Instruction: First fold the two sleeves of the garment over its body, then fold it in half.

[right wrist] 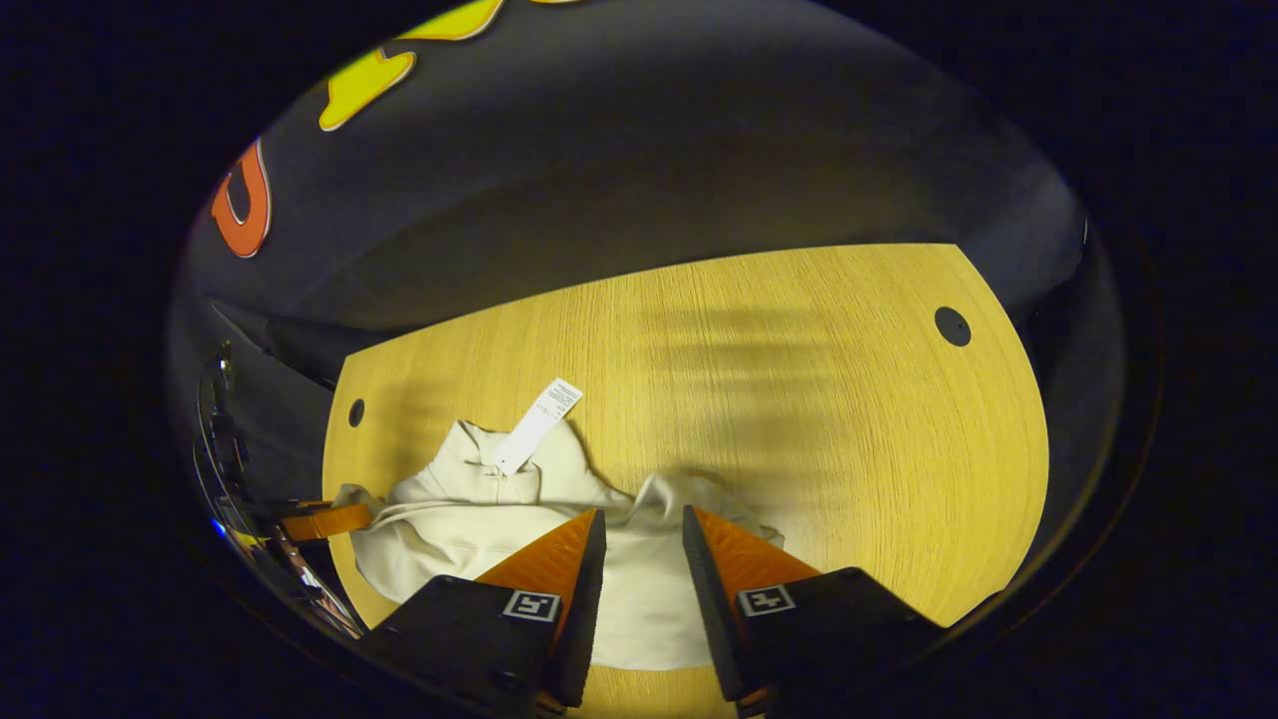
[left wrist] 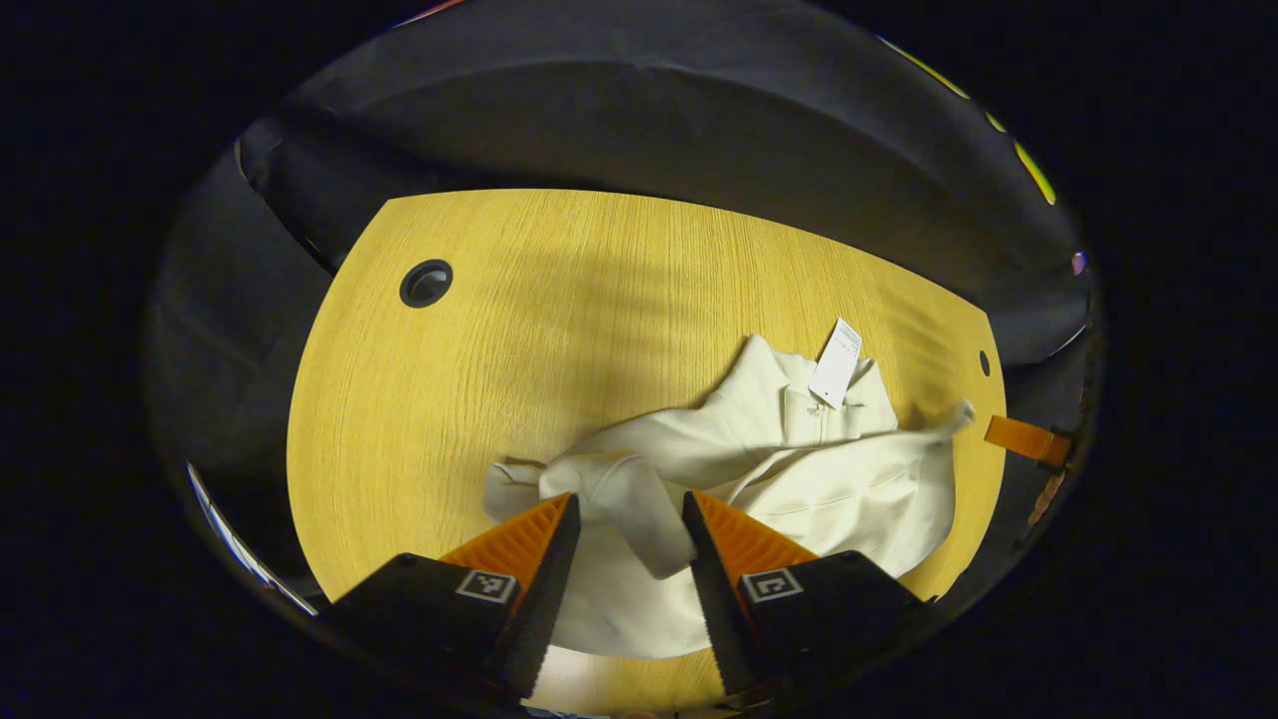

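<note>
Garment (left wrist: 799, 469) lay rumpled on table (left wrist: 479, 330); we held left gripper (left wrist: 631, 544) and right gripper (right wrist: 644, 559) above it, jaws apart, gripping nothing, sleeve (left wrist: 629, 499) between left fingers, ready for grasp.

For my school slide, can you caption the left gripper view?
Open left gripper hovers over a rumpled cream garment with a paper tag on a wooden table.

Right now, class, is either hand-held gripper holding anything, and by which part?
Nothing is held: the left hand-held gripper and right hand-held gripper stand open above the cream garment.
</note>
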Action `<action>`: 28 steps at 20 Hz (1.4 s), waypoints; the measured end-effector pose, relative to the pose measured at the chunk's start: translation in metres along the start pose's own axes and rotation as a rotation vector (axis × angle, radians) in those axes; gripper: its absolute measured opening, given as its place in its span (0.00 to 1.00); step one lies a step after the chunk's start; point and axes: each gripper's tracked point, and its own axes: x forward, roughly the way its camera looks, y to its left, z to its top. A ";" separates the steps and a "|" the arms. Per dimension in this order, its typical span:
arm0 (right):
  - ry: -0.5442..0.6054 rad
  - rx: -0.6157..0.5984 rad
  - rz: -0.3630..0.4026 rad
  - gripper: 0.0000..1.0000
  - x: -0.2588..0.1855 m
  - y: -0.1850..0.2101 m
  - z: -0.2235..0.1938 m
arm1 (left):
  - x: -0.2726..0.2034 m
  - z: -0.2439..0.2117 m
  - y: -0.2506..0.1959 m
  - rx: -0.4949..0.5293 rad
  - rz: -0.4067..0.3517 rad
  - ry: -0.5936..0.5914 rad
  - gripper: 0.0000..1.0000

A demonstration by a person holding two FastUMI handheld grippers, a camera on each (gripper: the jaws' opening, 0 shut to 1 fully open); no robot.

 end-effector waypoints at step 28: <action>-0.860 -0.272 -0.111 0.94 -0.379 0.052 -0.039 | -0.316 -0.043 -0.048 0.061 0.063 -0.964 0.98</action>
